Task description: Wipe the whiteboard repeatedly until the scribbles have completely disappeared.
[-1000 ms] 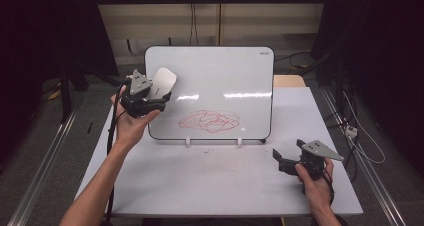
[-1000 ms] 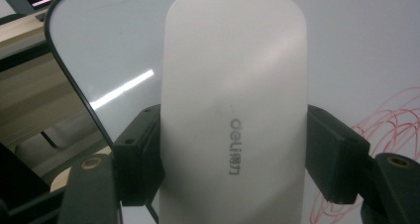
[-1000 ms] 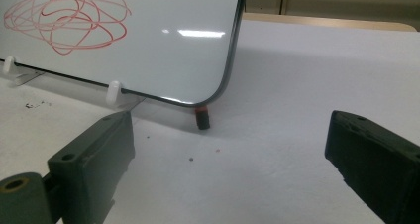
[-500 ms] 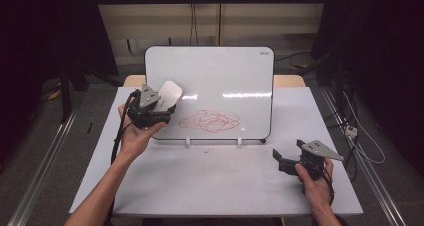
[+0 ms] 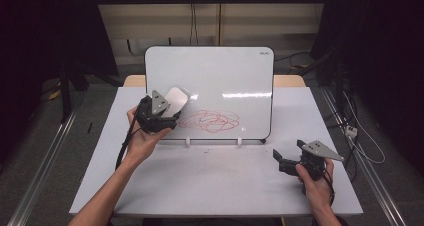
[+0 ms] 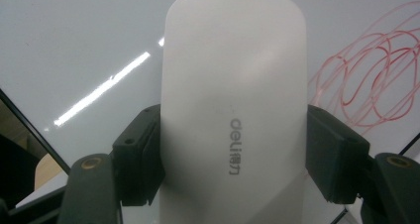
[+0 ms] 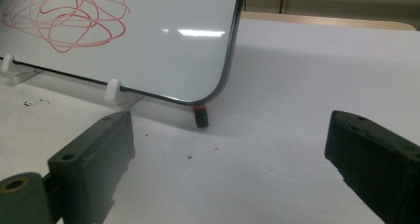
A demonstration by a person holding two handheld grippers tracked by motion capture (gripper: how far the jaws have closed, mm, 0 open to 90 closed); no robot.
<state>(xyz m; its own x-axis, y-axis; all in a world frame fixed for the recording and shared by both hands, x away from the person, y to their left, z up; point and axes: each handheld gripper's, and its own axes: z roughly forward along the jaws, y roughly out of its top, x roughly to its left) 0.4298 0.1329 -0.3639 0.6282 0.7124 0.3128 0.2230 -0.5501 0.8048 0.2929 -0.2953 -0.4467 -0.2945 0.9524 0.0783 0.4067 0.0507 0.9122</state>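
High view
Whiteboard [image 5: 240, 81]: propped upright on clips at the 12 o'clock side of the white worktop [image 5: 215, 181]; red scribble [image 5: 212, 121] low on its face.
Eraser [image 5: 176, 100]: white, rounded; clamped in the left tool [image 5: 167, 111], at 9 o'clock of the scribble, just beside it.
Right tool [image 5: 286, 158]: low over the worktop at 4 o'clock of the board, well apart from it, holding nothing.

Left gripper view
Left tool state: both black jaws closed on the eraser's [image 6: 233, 110] long sides, near its lower half.
Scribble [image 6: 366, 80]: at 2 o'clock of the eraser, on the glossy board.
Handling, judged: light, stiff plastic shell, smooth and likely slippery; best held across the narrow flanks, as here.

Right gripper view
Right tool state: jaws spread wide, nothing between them.
Board corner [image 7: 225, 85]: at 11 o'clock; small red-and-black marker cap [image 7: 200, 115] beneath it on the worktop.
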